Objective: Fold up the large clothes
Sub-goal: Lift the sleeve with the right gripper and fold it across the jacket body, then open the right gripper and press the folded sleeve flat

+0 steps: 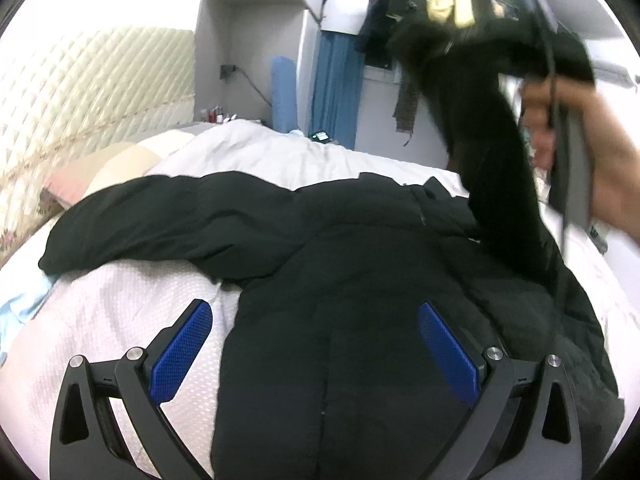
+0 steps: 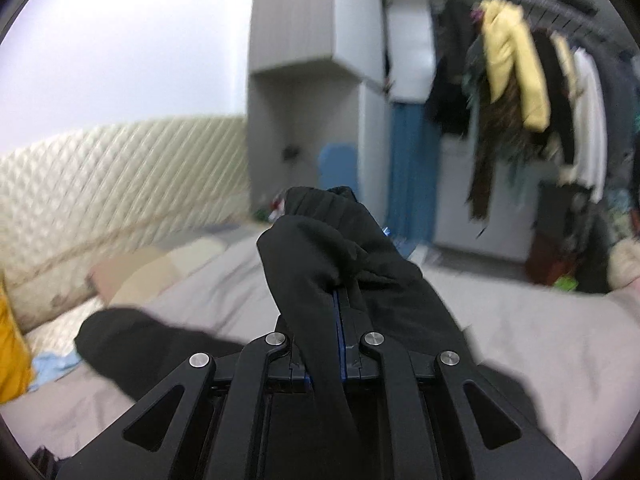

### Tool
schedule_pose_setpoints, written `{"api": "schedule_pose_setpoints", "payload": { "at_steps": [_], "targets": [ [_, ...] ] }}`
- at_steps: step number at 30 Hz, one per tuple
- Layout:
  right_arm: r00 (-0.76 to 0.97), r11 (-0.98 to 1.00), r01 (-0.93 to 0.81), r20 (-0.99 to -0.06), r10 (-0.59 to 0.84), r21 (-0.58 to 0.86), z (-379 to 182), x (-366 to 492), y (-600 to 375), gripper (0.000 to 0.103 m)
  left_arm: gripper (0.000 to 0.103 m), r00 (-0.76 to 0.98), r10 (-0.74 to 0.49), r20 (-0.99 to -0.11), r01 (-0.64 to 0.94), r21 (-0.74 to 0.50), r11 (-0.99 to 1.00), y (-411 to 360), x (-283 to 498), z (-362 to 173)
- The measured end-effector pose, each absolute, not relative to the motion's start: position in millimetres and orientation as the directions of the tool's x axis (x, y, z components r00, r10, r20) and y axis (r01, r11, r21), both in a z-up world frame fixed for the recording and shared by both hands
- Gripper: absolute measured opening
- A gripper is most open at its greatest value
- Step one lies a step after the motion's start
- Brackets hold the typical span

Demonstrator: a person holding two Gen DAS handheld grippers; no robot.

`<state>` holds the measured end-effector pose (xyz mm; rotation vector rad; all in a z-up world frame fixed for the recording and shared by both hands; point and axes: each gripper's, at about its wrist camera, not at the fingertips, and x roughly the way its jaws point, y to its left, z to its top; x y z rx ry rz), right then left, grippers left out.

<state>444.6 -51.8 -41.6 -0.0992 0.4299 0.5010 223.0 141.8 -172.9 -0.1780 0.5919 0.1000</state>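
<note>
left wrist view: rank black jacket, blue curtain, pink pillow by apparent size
1. black jacket, by far the largest.
2-3. blue curtain and pink pillow look about alike; both sit farther from the camera, so unranked.

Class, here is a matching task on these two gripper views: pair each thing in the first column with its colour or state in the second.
Column one:
1. left gripper
2. right gripper
3. hanging jacket
4. curtain

Column two:
a. yellow
b. shut on a lifted sleeve of the black coat
c. blue
d. open, above the coat on the bed

Pairs: 1-d, 2-b, 3-a, 4-c
</note>
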Motion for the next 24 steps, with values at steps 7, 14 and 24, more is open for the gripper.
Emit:
{"api": "schedule_pose_setpoints", "payload": {
  "at_steps": [7, 14, 24],
  "targets": [
    [0.661, 0.828, -0.558, -0.572, 0.486, 0.059, -134, 446, -4, 0.009, 0.103, 0.824, 0.072, -0.562, -0.197, -0.164, 0.967, 165, 222, -176],
    [0.564, 0.819, -0.571, -0.699, 0.439, 0.054, -216, 442, 19, 0.010, 0.103, 0.813, 0.066, -0.579, -0.215, -0.193, 0.957, 177, 229, -185],
    [0.483, 0.808, -0.581, -0.759, 0.436, 0.095, -221, 448, 21, 0.046, 0.103, 0.814, 0.078, -0.575, -0.215, -0.175, 0.961, 173, 232, -188]
  ]
}}
